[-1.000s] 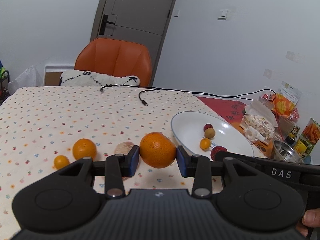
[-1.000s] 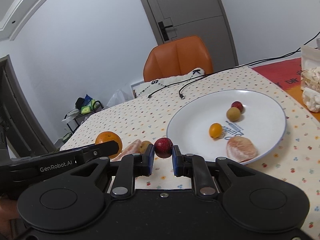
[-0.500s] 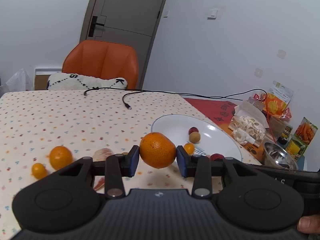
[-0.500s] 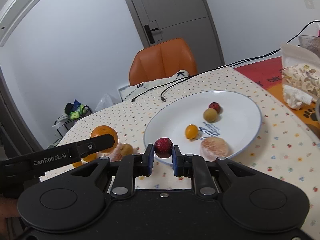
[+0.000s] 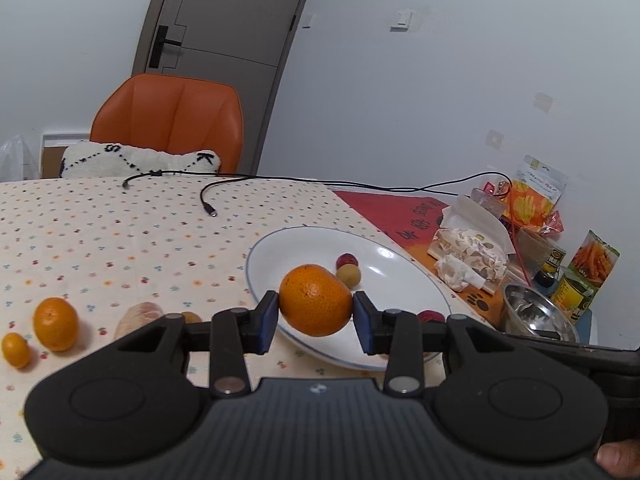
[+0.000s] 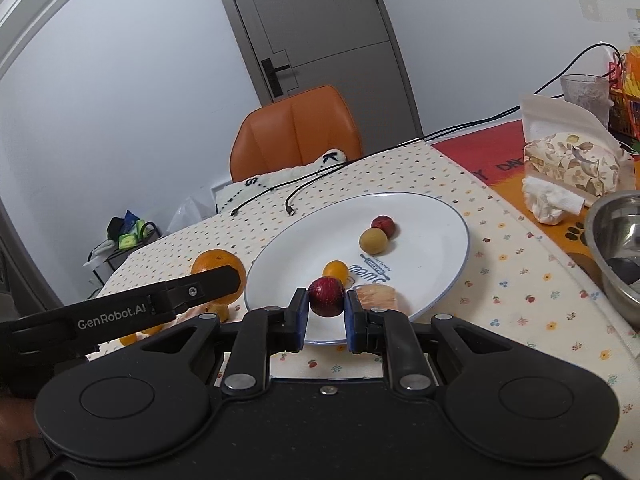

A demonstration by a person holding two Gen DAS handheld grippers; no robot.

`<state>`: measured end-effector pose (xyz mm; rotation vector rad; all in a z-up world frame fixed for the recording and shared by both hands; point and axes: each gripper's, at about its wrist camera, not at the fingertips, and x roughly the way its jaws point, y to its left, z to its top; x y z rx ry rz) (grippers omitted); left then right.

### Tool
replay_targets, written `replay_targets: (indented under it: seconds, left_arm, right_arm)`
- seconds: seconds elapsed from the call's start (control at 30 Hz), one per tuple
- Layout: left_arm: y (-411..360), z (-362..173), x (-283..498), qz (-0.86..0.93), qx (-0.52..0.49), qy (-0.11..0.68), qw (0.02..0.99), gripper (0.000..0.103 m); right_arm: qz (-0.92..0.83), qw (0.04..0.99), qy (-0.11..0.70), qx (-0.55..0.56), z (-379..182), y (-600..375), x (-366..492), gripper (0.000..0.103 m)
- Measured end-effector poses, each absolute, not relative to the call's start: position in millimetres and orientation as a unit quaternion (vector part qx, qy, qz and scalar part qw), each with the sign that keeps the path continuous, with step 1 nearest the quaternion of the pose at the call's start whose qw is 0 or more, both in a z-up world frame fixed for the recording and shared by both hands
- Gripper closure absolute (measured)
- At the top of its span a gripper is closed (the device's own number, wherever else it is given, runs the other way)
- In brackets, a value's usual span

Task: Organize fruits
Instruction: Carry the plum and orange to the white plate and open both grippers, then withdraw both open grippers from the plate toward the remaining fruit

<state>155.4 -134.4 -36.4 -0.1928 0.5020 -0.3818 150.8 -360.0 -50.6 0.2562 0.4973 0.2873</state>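
Note:
My left gripper is shut on a large orange, held above the near left rim of the white plate. My right gripper is shut on a small red fruit over the plate's near edge. On the plate lie a red fruit, a tan round fruit, a small kumquat and a peeled citrus piece. On the cloth to the left lie an orange, a kumquat and a peeled piece.
Right of the plate stand a steel bowl, a tissue pack, snack packets and a glass. A black cable lies on the dotted cloth behind the plate. An orange chair stands at the far edge.
Both grippers have moved toward the plate with their fruits still held; the orange now hangs over the plate's left rim and the red fruit over its near edge.

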Motion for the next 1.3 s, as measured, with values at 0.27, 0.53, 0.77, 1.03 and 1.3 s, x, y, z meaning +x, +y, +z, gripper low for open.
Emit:
replay_targets:
  seconds: [0.27,0.53,0.77,1.03,1.3]
  left_arm:
    - [-144,-29,164,-0.197,-0.092,0.245,0.945,0.064]
    - [-136,-25,158,-0.183,-0.09,0.248,0.947,0.057]
    - [-113,-21,148,-0.154,-0.093,0.246,0.953,0.05]
    - [-91,-21,138,-0.118,-0.09,0.243,0.959,0.029]
    - [-78,-21,130,-0.103,-0.08,0.236,0.963,0.016]
  right_arm:
    - [0.139,0.952,0.242,0.126,-50,-361,149,0.085]
    - [0.146,0.951,0.24,0.129,-50,-357,151,0.085]
    - [0.157,0.951,0.231,0.134,-46,-346,156,0.085]
    - [0.16,0.951,0.225,0.138,-45,-334,155,0.064]
    - [0.185,0.944,0.236,0.133,-49,-316,154,0.056]
